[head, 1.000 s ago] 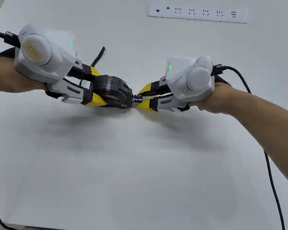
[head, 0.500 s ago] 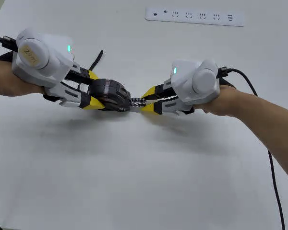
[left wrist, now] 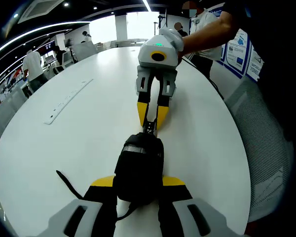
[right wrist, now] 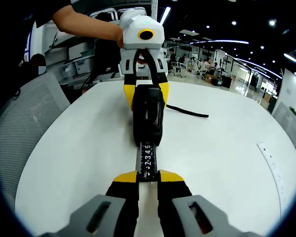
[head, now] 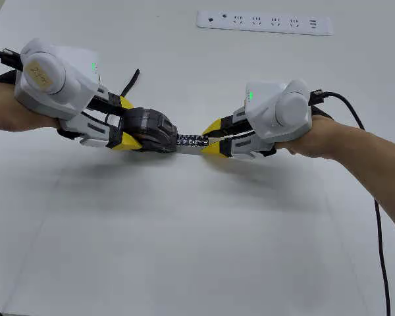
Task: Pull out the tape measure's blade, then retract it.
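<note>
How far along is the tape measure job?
Done: the left gripper grips the tape measure and the right gripper pinches the blade by its end. In hand: a short numbered stretch of blade is out. Left: the rest of the pull, then the whole retraction.

The tape measure (head: pixel 150 130) has a chunky black case with a grey patch on its side; it is clamped between the yellow tips of the left tongs (head: pixel 133 122), held over the white counter (head: pixel 184 224), mouth pointing at the right tongs (head: pixel 209 138); a short length of blade (right wrist: pixel 147 160) is out, pale with black numerals 2 to 5 readable, running straight to the right tongs, which pinch its end; a black strap (right wrist: pixel 187 111) trails from the case
</note>
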Demonstrator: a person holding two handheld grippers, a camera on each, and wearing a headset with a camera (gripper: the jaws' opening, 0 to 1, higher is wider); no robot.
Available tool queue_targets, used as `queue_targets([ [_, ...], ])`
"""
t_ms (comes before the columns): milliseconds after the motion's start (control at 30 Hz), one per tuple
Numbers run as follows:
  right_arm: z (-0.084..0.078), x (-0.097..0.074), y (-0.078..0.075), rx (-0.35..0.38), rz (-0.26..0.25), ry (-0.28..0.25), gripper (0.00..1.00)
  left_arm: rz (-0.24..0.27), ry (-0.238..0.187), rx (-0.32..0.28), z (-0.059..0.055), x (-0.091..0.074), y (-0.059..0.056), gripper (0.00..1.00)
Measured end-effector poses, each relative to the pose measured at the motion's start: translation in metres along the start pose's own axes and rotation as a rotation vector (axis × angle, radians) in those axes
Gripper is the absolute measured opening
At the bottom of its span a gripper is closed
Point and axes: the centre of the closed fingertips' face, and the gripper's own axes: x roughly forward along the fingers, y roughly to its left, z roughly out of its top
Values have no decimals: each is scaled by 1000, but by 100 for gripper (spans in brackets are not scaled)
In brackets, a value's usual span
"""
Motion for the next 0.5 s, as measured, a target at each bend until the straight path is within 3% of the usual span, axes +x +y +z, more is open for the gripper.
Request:
queue_targets([
  [500,-20,-26,0,18,6,19,12,-4,1,0,0,1,0,28],
])
